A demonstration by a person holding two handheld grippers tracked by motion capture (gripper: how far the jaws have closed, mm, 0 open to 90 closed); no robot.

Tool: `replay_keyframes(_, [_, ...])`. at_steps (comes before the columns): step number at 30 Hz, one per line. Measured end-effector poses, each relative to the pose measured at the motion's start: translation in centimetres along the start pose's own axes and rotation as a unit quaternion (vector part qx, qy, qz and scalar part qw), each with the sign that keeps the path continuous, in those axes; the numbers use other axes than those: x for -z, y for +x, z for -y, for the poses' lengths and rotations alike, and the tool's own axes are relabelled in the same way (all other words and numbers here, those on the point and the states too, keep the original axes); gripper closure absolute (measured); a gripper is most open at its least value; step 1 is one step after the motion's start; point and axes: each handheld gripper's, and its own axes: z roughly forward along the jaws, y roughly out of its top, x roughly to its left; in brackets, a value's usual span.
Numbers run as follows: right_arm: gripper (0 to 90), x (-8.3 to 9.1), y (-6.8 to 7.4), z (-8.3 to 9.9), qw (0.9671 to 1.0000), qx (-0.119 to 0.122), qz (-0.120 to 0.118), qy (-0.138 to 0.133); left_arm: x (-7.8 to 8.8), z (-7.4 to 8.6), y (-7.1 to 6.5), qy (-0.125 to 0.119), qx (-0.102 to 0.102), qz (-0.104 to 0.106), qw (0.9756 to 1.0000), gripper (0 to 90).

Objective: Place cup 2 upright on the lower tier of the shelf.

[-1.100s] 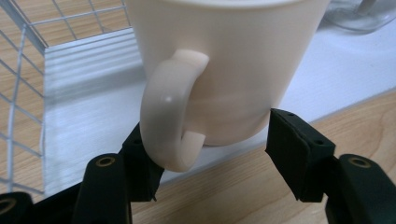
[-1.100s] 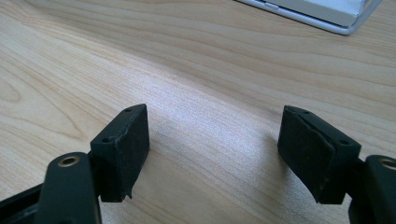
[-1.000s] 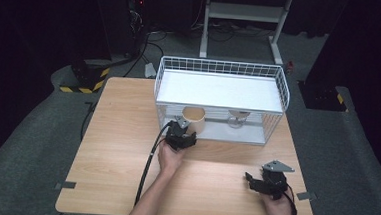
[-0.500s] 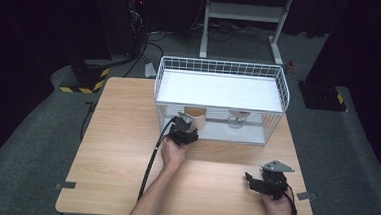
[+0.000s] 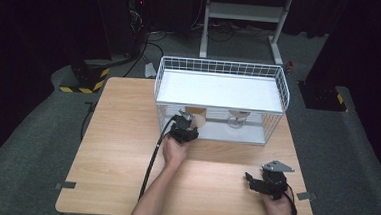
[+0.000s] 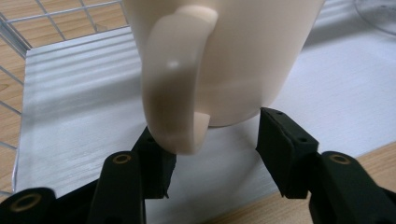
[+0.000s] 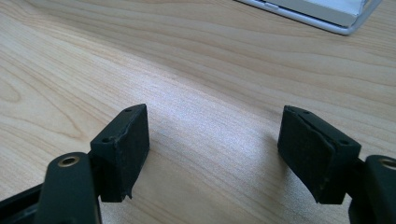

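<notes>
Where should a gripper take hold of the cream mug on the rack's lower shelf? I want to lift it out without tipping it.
Grip the mug low across its body, coming level from the rack's open front. It stands upright with its handle facing outward, so the left gripper straddles the base with the handle beside one jaw.

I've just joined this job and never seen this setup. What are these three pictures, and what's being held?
There is no robot: a person holds a two-jaw tool in each hand. The high view looks down on the wooden table. The other two pictures come from cameras riding on the tools, looking along their black jaws. On the table stands a white wire rack with a cream mug and a clear glass in its lower level. The left gripper is closed on the mug's base. The right gripper is open over bare wood.
</notes>
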Motion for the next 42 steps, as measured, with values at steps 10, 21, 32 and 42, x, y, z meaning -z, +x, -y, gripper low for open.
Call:
replay_keyframes(10, [25.2, 0.0, 0.0, 0.0, 1.0, -0.002, 0.0, 0.001, -0.5, -0.8, 0.1, 0.003, -0.003, -0.012, 0.9999, 50.6])
replay_keyframes(21, [25.2, 0.0, 0.0, 0.0, 1.0, -0.002, 0.0, 0.001, 0.9, -0.4, 0.5, -0.011, -0.001, 0.02, 0.9997, 28.8])
replay_keyframes(32, [25.2, 0.0, 0.0, 0.0, 1.0, -0.003, 0.0, 0.001, 4.6, 1.5, 1.4, -0.043, 0.002, 0.039, 0.9983, 23.2])
replay_keyframes(42, [25.2, 0.0, 0.0, -0.1, 1.0, -0.002, 0.001, 0.0, 6.7, 2.3, 1.3, -0.056, -0.009, 0.065, 0.9963, 20.9])
